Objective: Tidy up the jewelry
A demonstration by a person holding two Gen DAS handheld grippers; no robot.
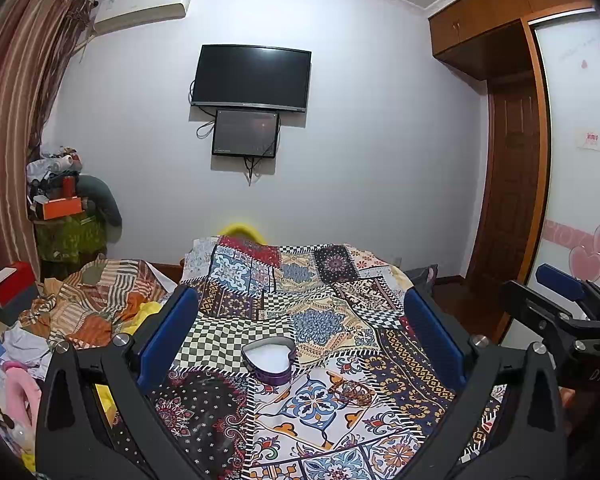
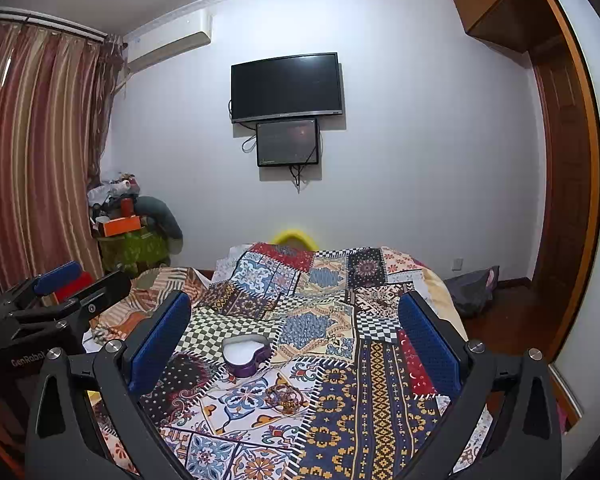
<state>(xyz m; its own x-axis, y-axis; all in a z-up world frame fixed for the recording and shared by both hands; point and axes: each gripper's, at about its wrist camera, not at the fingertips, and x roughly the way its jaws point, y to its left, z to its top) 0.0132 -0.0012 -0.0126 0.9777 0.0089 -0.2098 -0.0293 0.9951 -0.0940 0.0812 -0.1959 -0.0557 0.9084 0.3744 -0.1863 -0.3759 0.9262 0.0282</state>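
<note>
An open heart-shaped purple box point(image 1: 269, 360) with a white lining lies on the patchwork cloth point(image 1: 332, 320). A small pile of brown and gold jewelry point(image 1: 354, 392) rests on the cloth just right of and nearer than the box. My left gripper point(image 1: 300, 336) hovers above the cloth, open, its blue pads point(image 1: 168, 332) wide apart and empty. In the right wrist view the box point(image 2: 246, 354) and jewelry point(image 2: 285, 398) sit left of centre. My right gripper point(image 2: 296, 340) is open too and holds nothing. Each gripper shows at the edge of the other's view: right point(image 1: 548, 292), left point(image 2: 80, 280).
The patchwork cloth point(image 2: 360, 360) covers a bed. Striped bedding point(image 1: 96, 304) and loose clutter point(image 1: 12, 364) lie to the left. A red box point(image 1: 10, 286) sits far left. A wardrobe point(image 1: 508, 200) stands on the right, a television point(image 1: 252, 78) on the far wall.
</note>
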